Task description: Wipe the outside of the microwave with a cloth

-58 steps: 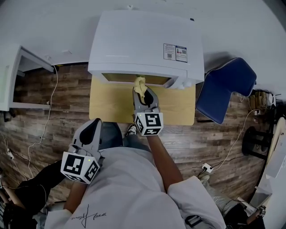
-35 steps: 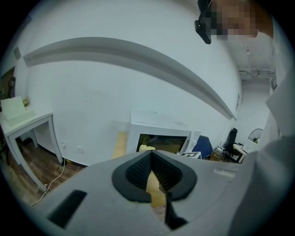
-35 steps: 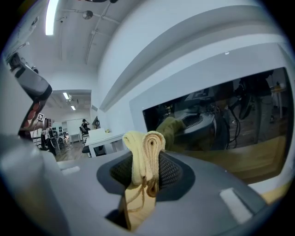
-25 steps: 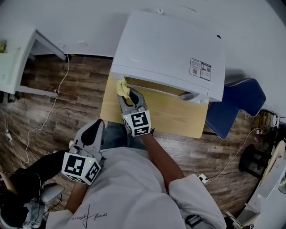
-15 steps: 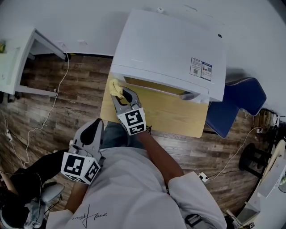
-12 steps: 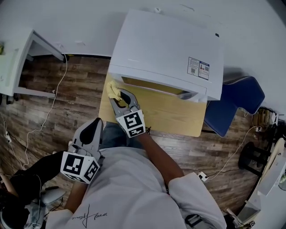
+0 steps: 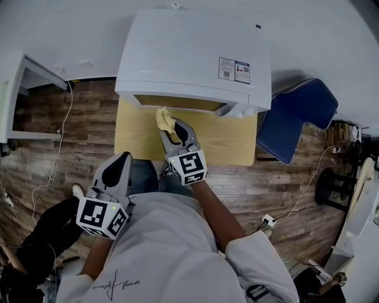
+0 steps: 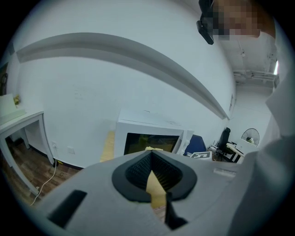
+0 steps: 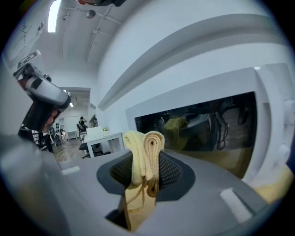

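Illumination is bright, even and diffuse in all three views. The white wall (image 7: 71,29) and the microwave (image 7: 189,53) top beyond the right gripper (image 7: 173,129) read near white, without hard glare. A soft grey shadow lies on the wall beyond and to the right of that gripper. In the right gripper view a ceiling strip light (image 9: 54,14) burns out up and left of the gripper. The cloth (image 9: 144,156) at its jaws is sharp, the body nearest the lens soft. Fisheye distortion curves straight edges; corners are black.
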### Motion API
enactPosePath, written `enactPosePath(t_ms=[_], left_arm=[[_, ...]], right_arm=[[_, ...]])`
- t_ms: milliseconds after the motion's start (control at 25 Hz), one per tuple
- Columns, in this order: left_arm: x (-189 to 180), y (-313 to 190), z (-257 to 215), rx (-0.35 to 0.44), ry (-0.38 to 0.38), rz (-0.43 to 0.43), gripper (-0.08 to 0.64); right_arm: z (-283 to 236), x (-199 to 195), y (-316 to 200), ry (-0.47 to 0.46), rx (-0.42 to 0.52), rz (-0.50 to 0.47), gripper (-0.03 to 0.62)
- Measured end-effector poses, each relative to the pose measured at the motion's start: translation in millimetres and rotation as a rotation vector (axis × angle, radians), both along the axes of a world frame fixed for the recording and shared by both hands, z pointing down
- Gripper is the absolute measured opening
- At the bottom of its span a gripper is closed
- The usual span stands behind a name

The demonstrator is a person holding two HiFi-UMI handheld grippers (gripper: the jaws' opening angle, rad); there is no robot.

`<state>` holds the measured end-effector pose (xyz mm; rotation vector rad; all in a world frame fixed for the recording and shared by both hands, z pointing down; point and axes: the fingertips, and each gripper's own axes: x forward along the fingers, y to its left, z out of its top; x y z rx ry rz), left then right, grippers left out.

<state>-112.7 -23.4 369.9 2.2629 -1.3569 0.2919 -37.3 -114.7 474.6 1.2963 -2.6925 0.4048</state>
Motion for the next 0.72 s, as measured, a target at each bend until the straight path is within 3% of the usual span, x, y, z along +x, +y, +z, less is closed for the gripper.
enactPosePath(t_ms=[360,720], left_arm=[[27.7,7.2,0.3,0.0,0.022,0.05,-0.002],[34.0,15.5,0.4,0.0,0.002,0.075,-0.002]], right_arm=[[8.9,104.2,19.9,0.051,-0.011,0.186,0.117],[25.1,221.0,24.2,0.078,-0.041,0.457,0.117]])
